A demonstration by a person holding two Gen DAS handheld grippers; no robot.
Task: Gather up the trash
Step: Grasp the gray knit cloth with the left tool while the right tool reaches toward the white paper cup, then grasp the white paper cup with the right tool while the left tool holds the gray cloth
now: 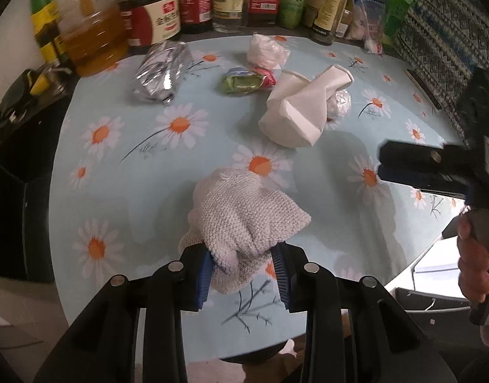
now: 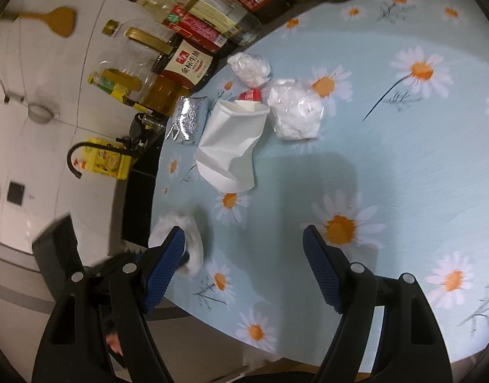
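Observation:
My left gripper (image 1: 244,274) is shut on a white knitted cloth (image 1: 244,214) and holds it just above the daisy tablecloth (image 1: 116,172). Trash lies further back: a crushed white paper cup (image 1: 303,105), a silver foil wrapper (image 1: 161,73), a green and red wrapper (image 1: 247,82), and clear plastic wads (image 1: 266,51). My right gripper (image 2: 244,265) is open and empty above the table; it also shows at the right of the left wrist view (image 1: 413,169). The right wrist view shows the cup (image 2: 231,146), the foil (image 2: 188,121), a plastic wad (image 2: 295,113) and the cloth (image 2: 180,236).
Bottles of oil and sauces (image 1: 155,16) line the table's back edge. A black stove (image 1: 17,102) stands left of the table. A patterned cloth (image 1: 448,38) hangs at the right. The bottles (image 2: 187,63) also show in the right wrist view.

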